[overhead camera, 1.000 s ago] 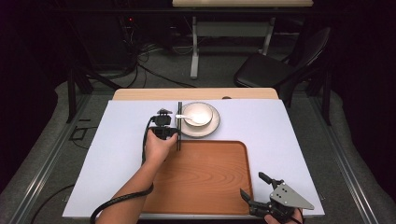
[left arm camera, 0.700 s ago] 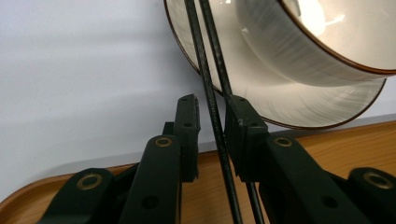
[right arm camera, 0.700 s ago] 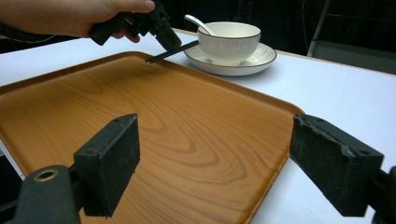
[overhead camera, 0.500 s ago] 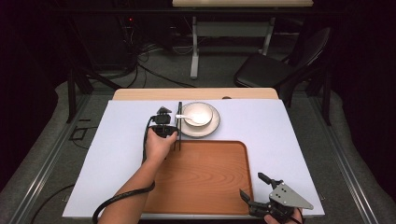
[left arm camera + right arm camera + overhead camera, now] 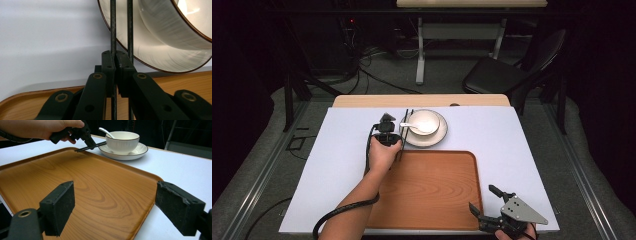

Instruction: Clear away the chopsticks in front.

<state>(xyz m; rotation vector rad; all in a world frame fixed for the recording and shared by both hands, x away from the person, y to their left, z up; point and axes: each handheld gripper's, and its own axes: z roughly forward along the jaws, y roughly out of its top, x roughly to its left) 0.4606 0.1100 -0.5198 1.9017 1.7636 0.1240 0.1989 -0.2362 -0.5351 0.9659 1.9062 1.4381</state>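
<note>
A staged recording space, more lab or studio than home: a counter (image 5: 337, 165) draped in plain white sheeting stands alone on grey carpet (image 5: 257, 165), with black drapes and darkness all around. Loose cables (image 5: 377, 80) trail across the floor beyond the counter's far edge, past the metal legs of a second table (image 5: 419, 50); a black office chair (image 5: 507, 75) sits off the far right corner. On the sheeting, a wooden tray (image 5: 432, 190) and a bowl on a saucer (image 5: 424, 129) are laid out like props
</note>
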